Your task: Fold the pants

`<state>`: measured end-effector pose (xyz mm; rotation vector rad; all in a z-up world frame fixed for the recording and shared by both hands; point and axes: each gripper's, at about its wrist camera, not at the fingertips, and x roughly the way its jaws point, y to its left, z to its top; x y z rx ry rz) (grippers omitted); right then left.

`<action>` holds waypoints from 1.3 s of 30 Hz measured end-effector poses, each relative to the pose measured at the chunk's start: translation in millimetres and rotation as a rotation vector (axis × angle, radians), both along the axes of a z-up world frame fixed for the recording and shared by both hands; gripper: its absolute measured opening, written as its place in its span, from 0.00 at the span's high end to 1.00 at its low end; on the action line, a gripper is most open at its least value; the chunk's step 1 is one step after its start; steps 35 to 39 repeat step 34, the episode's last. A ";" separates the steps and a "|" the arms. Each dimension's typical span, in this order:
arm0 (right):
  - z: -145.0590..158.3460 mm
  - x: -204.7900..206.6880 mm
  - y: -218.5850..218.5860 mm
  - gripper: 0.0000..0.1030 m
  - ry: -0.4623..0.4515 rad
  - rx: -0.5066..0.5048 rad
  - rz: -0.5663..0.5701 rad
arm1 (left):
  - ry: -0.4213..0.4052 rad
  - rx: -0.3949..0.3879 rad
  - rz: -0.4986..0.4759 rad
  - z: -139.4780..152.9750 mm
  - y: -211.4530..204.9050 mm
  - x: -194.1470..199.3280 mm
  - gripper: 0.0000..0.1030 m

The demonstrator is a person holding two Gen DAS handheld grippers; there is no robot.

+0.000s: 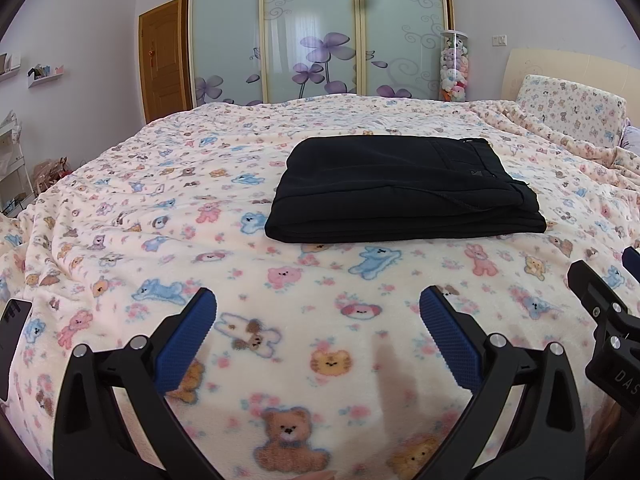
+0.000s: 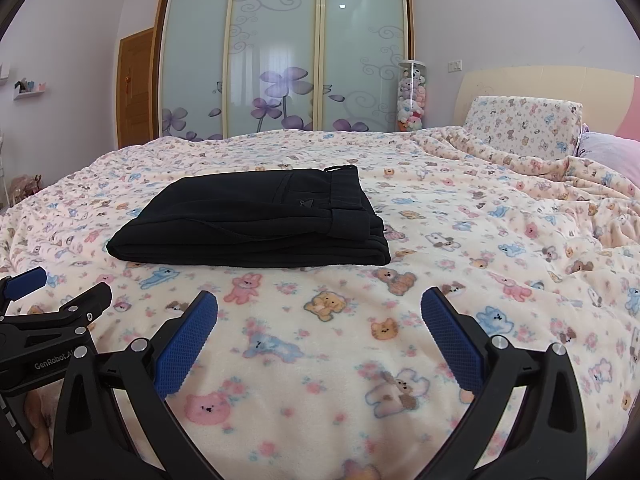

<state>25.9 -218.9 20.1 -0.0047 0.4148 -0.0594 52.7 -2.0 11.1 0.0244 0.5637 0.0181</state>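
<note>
Black pants (image 1: 404,192) lie folded into a flat rectangle on the bed, waistband toward the right; the right wrist view shows the pants (image 2: 256,220) ahead and to the left. My left gripper (image 1: 318,304) hovers open over the blanket, well short of the pants, nothing between its blue pads. My right gripper (image 2: 319,306) is likewise open and holds nothing, set back from the pants' near edge. Each gripper appears at the other view's edge: the right gripper (image 1: 612,320), whose jaw gap that view cuts off, and the left gripper (image 2: 48,304).
A pink fleece blanket (image 1: 280,312) printed with bears and bunnies covers the bed. A matching pillow (image 2: 524,128) leans on the headboard at right. Behind stand a sliding wardrobe (image 1: 316,32), a wooden door (image 1: 160,60) and a clear tube of plush toys (image 1: 454,66).
</note>
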 end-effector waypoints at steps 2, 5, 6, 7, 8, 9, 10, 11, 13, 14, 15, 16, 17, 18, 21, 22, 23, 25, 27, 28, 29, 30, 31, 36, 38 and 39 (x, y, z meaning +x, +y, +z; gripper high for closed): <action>0.1 -0.3 0.0 0.01 -0.001 0.000 0.000 | 0.000 0.000 0.001 0.0 -0.3 -0.3 0.02; 0.1 -0.1 0.0 0.01 0.000 0.000 0.000 | 0.000 -0.001 0.000 0.0 0.1 0.2 0.02; 0.1 -0.1 0.0 0.01 0.000 0.000 0.000 | 0.000 0.000 0.000 -0.1 -0.1 0.0 0.02; 0.1 -0.1 0.0 0.01 0.000 0.000 0.000 | 0.000 0.001 -0.001 -0.1 -0.1 0.1 0.02; 0.1 0.0 0.0 0.01 0.000 0.000 0.000 | 0.000 0.001 -0.001 -0.1 -0.2 -0.2 0.02; 0.1 0.0 0.0 0.01 0.000 -0.001 0.000 | 0.000 0.001 -0.001 -0.1 -0.2 0.0 0.02; 0.2 -0.1 0.0 0.01 0.000 -0.001 0.001 | 0.000 0.002 -0.001 -0.2 -0.1 0.1 0.02; 0.1 -0.1 0.1 0.01 0.000 -0.001 0.000 | 0.001 0.002 -0.001 -0.3 0.0 0.3 0.02; 0.1 -0.1 0.1 0.01 0.000 -0.001 0.001 | -0.001 0.001 0.000 -0.1 -0.4 -0.3 0.02; 0.0 0.0 0.0 0.01 0.001 -0.001 0.000 | -0.001 0.001 0.000 -0.2 -0.5 -0.3 0.02; 0.0 0.0 0.0 0.01 0.001 -0.001 0.001 | -0.001 0.002 0.001 -0.1 -0.4 -0.2 0.02; 0.1 -0.2 0.3 0.01 0.000 -0.001 0.000 | -0.001 0.001 0.000 -0.1 -0.3 -0.3 0.02; 0.0 -0.1 0.3 0.01 0.001 -0.001 0.000 | -0.003 0.003 0.001 0.1 0.0 -0.2 0.02; 0.0 -0.1 0.4 0.01 0.001 -0.001 0.000 | -0.002 0.003 0.001 -0.1 -0.3 -0.1 0.02; -0.1 -0.1 0.5 0.01 0.001 -0.001 0.000 | -0.004 0.005 0.002 -0.1 -0.1 -0.2 0.02; 0.0 -0.2 0.6 0.01 0.001 -0.001 0.000 | -0.003 0.004 0.002 -0.1 -0.3 -0.2 0.02; -0.1 -0.2 0.5 0.01 0.001 -0.001 0.000 | -0.003 0.003 0.002 -0.1 0.1 0.1 0.02; -0.1 -0.1 0.6 0.01 0.000 -0.001 0.000 | -0.002 0.002 0.001 -0.1 -0.2 0.0 0.02; -0.1 0.0 0.5 0.01 0.000 -0.001 0.000 | 0.000 0.002 -0.002 -0.3 -0.3 0.2 0.02; 0.0 0.0 0.5 0.01 0.001 -0.001 0.000 | 0.001 0.002 0.000 -0.4 0.1 0.9 0.02; -0.1 0.1 0.6 0.01 0.001 -0.002 0.000 | 0.002 0.003 0.001 -0.8 0.1 0.5 0.02; -0.1 0.0 0.6 0.01 0.001 -0.002 0.001 | 0.002 0.002 0.002 -0.9 0.0 0.1 0.02; 0.0 0.0 0.6 0.01 0.001 -0.002 0.001 | 0.002 0.001 0.002 -1.1 0.2 0.0 0.02; -0.2 0.0 0.8 0.01 0.002 -0.002 0.001 | 0.003 0.001 0.001 -1.1 0.0 -0.1 0.02; -0.2 0.0 0.8 0.01 0.002 -0.002 0.001 | 0.003 0.001 0.001 -1.1 0.0 -0.1 0.02; -0.2 0.0 0.8 0.01 0.002 -0.002 0.001 | 0.003 0.001 0.001 -1.1 0.0 -0.1 0.02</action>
